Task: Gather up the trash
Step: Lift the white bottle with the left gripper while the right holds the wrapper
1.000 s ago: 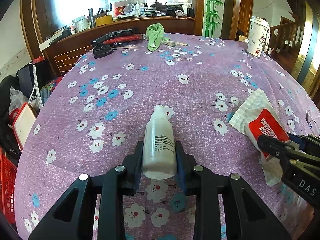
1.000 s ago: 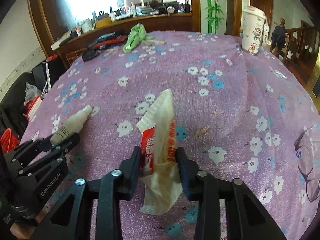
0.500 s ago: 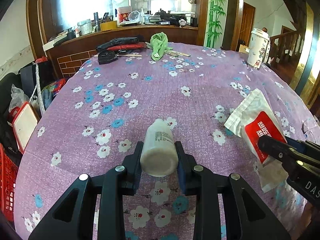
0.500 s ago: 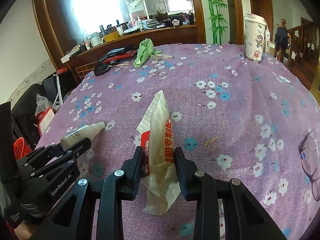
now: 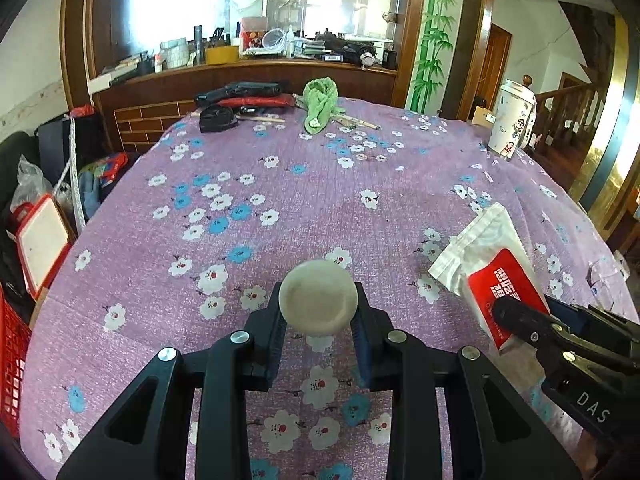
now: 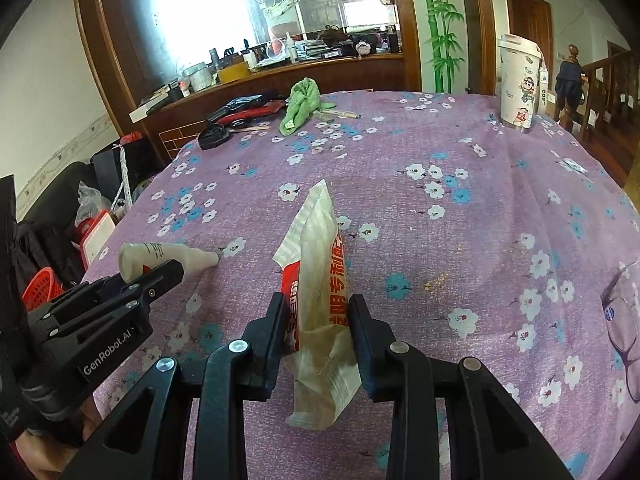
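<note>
Left wrist view
- Left tongs (image 5: 318,320): closed on a small white bottle (image 5: 317,303), pads pressing both its sides.
- Bottle: held above the tabletop (image 5: 304,208), its round flat base facing the camera, the rest hidden behind it.
- Right tongs (image 5: 516,316): at the right edge, clamped on a red and white wrapper (image 5: 492,268) that sticks out beyond the fingertips.
- Tabletop: covered with a purple cloth with white and blue flowers.
- Far edge: a green cloth (image 5: 320,104) and dark tools (image 5: 240,94); a tall printed cup (image 5: 514,120) at the far right.

Right wrist view
- Right tongs (image 6: 316,320): narrow, holding the wrapper (image 6: 320,280) edge-on between the pads, one crumpled end hanging below the grip.
- Left tongs (image 6: 168,272): at the left, gripping the bottle (image 6: 160,258), which lies near level with its tapered tip pointing right.
- Bottle tip: close over the tabletop (image 6: 440,220); contact cannot be told.
- Background: green cloth (image 6: 302,104) and cup (image 6: 520,84) well apart at the far side.
</note>
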